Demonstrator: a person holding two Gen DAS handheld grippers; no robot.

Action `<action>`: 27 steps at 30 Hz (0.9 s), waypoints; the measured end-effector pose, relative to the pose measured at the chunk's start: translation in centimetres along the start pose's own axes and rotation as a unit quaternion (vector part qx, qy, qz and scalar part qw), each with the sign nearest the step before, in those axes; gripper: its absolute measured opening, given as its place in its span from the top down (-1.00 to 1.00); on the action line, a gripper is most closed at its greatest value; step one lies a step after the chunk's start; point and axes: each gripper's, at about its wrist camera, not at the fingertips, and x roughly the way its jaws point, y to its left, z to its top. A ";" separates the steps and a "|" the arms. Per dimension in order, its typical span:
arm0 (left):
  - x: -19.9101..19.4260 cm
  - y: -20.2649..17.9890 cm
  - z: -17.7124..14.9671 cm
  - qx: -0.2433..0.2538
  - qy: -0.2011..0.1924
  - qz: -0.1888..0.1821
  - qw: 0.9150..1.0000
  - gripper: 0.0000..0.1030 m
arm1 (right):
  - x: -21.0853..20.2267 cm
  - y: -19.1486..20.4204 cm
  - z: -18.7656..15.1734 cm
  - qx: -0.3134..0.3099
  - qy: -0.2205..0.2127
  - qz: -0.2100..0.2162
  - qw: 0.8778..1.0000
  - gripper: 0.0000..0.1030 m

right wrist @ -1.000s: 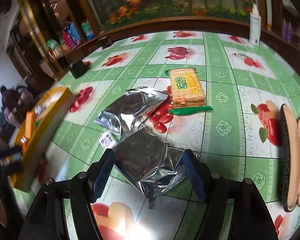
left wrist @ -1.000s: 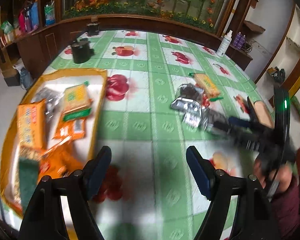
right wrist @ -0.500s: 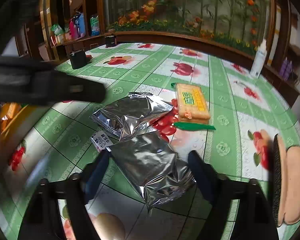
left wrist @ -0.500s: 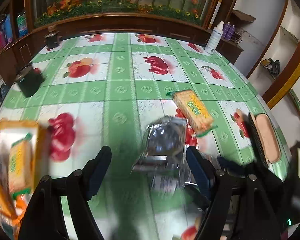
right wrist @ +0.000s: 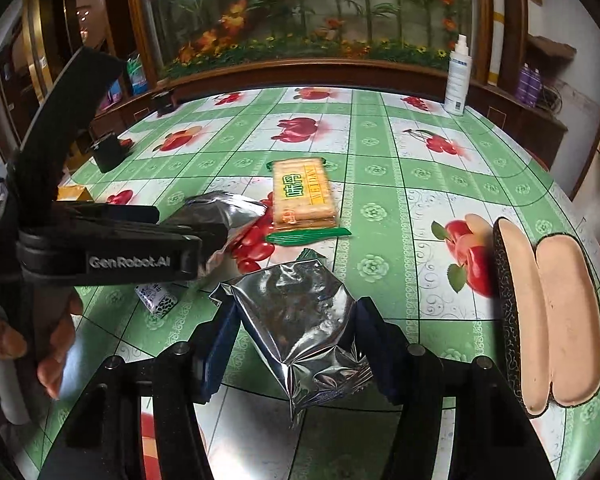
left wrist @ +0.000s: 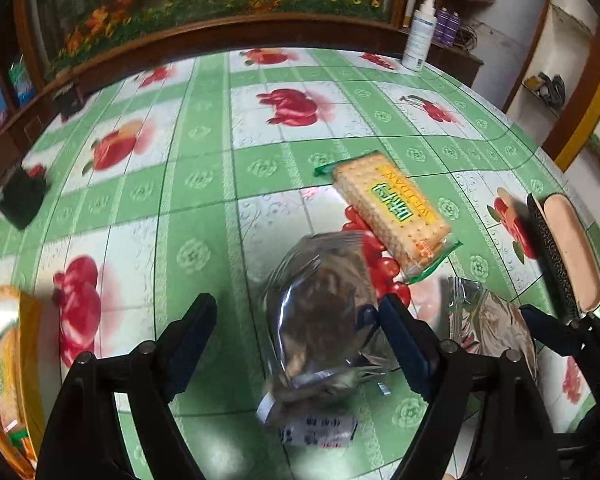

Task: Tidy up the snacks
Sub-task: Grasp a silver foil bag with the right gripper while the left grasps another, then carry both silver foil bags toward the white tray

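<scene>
Two silver foil bags and a cracker packet (left wrist: 392, 212) lie on the green fruit-print tablecloth. My left gripper (left wrist: 296, 340) hangs over the farther foil bag (left wrist: 324, 312). Its jaws are opening and straddle the bag, with the left finger well clear of it. In the right wrist view my right gripper (right wrist: 298, 344) is closing on the nearer foil bag (right wrist: 300, 320), which buckles between both pads. The cracker packet (right wrist: 302, 196) sits just beyond. A yellow tray (left wrist: 24, 320) with several snack packs shows at the far left edge.
An open case with a pink lining (right wrist: 548, 320) lies at the table's right edge. A small white printed packet (right wrist: 156, 300) rests by the bags. A black box (right wrist: 108, 152) stands far left, a spray bottle (right wrist: 458, 76) at the back. A hand (right wrist: 20, 340) grips the left gripper's handle.
My left gripper swung right from the yellow tray to above the farther foil bag. The right gripper's fingers narrowed onto the nearer foil bag, which now looks crumpled.
</scene>
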 end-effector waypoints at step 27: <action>-11.8 1.9 -7.0 -0.030 -0.061 0.010 0.998 -0.15 | -0.4 -1.0 -0.2 0.037 -0.020 0.008 0.999 -0.23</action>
